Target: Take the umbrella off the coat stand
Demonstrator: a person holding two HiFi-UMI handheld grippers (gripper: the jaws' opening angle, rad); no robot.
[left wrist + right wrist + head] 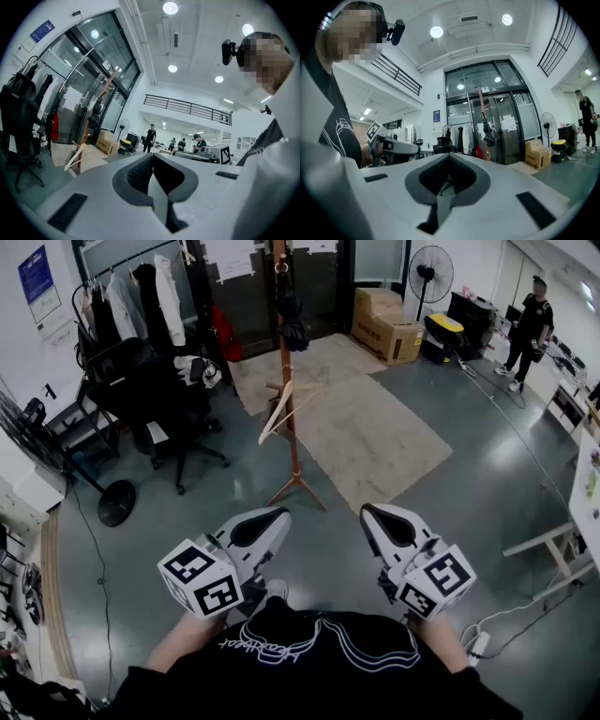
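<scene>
Grey floor (469, 521), stand (290, 418) well ahead: approach step, nothing grasped.
Left tongs (279, 513) and right tongs (368, 511) are closed and empty; next, close in, open, reach the umbrella (293, 329) hanging high.

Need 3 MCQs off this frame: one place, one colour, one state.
1. Where is the umbrella?
A. on the floor
B. high on the coat stand
C. on the chair

2. Colour of the hanger?
A. red
B. pale wood
C. blue

3. State of the left tool and right tool?
A. both shut, empty
B. both wide open
C. one holds something

Key:
1 B: it hangs dark near the stand's top.
2 B: its arms look pale and wooden.
3 A: each tool's own view shows jaws together with nothing between.
</scene>
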